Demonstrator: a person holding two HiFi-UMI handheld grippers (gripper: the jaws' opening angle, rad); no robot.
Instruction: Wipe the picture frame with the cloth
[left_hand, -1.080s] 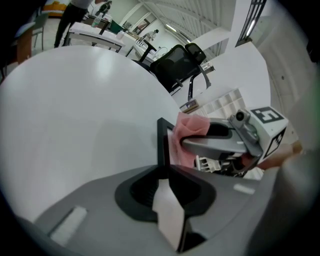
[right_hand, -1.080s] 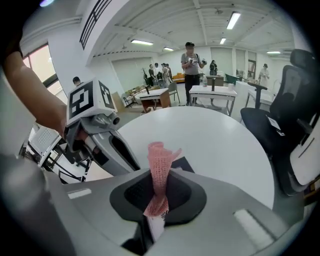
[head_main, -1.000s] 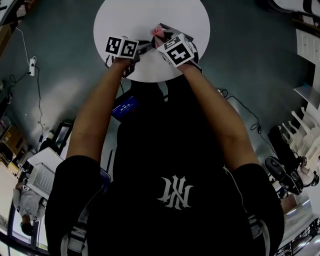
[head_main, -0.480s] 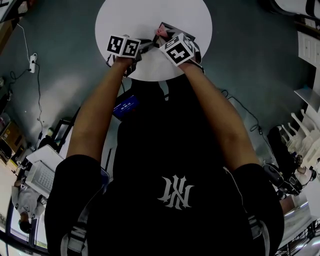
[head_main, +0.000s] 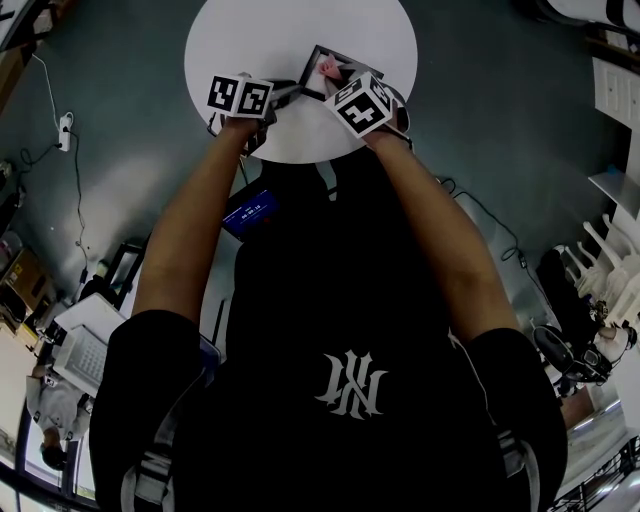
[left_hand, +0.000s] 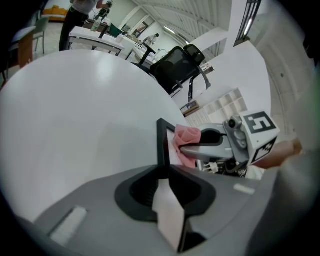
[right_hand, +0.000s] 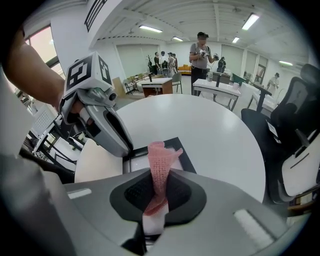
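Cloth (right_hand: 160, 159) within right hand-held gripper (right_hand: 159, 187)

Head view is pretty dim: the floor (head_main: 500, 120) around the bench (head_main: 250, 30) is sunk in murky teal, the black shirt (head_main: 330, 300) is crushed to near-solid dark, and the white bench itself is blown out flat. Heavy fisheye bending and black corner vignetting are seen in both gripper views. Ceiling strip lights (right_hand: 150, 29) above the bench are caught glaring, and a soft sheen is thrown on it. The cloth (right_hand: 159, 165) is rendered sharp-ish; the grey foreground is smeared.
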